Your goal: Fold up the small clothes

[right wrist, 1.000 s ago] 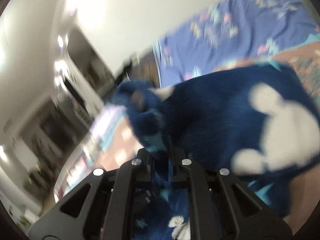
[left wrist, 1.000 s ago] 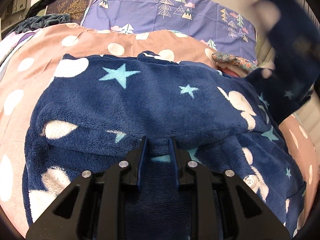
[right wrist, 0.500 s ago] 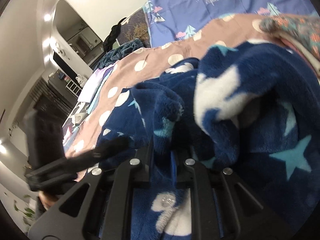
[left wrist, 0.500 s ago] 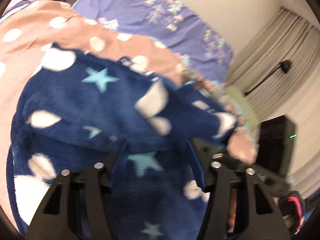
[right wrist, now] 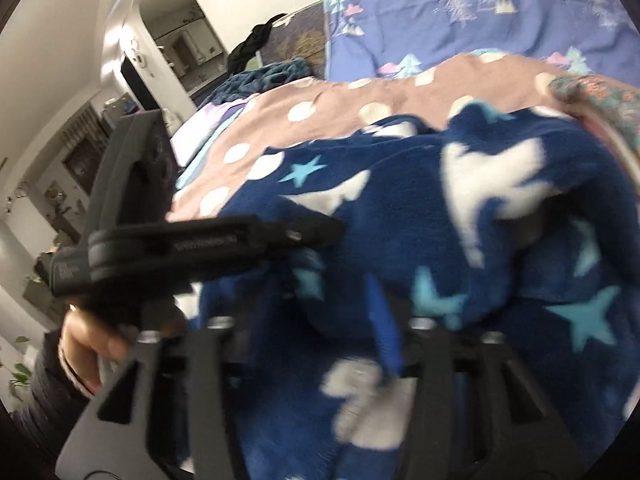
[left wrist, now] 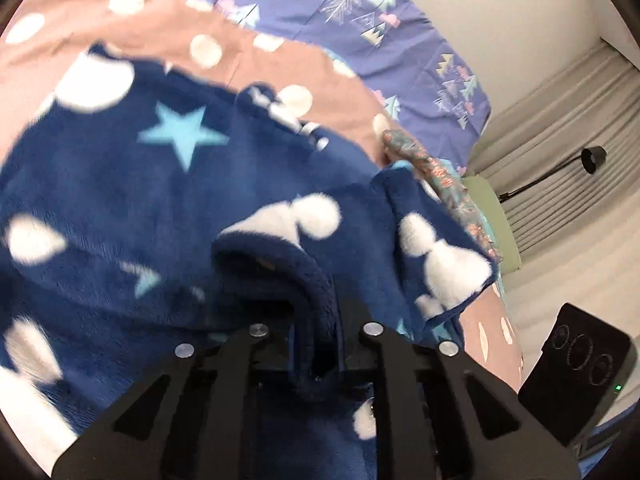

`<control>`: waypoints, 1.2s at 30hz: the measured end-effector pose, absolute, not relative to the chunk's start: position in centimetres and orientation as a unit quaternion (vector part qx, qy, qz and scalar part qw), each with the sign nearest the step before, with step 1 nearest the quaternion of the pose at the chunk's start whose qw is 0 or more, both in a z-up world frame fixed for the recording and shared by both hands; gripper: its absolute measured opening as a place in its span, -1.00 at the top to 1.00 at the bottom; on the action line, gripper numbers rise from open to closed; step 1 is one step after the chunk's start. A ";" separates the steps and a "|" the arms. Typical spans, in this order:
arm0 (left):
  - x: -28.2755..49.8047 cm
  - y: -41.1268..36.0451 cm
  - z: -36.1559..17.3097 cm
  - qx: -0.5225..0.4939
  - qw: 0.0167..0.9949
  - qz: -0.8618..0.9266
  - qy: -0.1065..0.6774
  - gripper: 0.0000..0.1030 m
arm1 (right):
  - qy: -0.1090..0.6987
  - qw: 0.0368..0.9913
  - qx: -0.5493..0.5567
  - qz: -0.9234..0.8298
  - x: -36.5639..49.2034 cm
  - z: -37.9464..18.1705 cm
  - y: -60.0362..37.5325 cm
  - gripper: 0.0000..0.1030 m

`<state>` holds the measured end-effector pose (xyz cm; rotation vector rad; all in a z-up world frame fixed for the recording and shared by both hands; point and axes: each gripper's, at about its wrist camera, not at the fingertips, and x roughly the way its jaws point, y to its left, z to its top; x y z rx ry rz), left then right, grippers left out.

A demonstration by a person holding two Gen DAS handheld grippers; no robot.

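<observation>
Left gripper (left wrist: 316, 344) tilted down, closing on navy fleece garment (left wrist: 160, 200) fold | right gripper (right wrist: 332, 320) tilted down, jaws opening over it

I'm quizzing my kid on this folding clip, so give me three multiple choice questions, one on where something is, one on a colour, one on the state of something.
1. What does the navy fleece garment lie on?
A. a pink spread with white dots
B. a bare wooden floor
C. a glass table

2. What colour are the stars on the garment?
A. red
B. light blue
C. yellow

3. What is between the fingers of the left gripper?
A. nothing
B. a fold of the fleece
C. a sock

Answers:
1 A, the dotted pink spread shows all round the garment.
2 B, a light blue star sits near its top.
3 B, the jaws are closing with a rolled fleece edge pinched between them.
</observation>
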<state>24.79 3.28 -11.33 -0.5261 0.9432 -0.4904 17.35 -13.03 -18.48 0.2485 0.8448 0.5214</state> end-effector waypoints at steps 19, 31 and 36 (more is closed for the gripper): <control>28.0 12.0 -9.3 -0.076 0.907 -0.072 0.409 0.63 | 0.414 0.890 0.170 0.093 16.1 -19.6 -24.8 -0.36; 25.9 5.0 -13.2 0.099 0.911 -0.054 0.396 -0.01 | 0.438 0.890 0.096 0.087 19.7 -22.0 -21.2 0.49; 25.8 6.1 -12.5 0.075 0.912 -0.059 0.399 0.03 | 0.437 0.887 0.112 0.099 18.9 -21.5 -22.0 0.48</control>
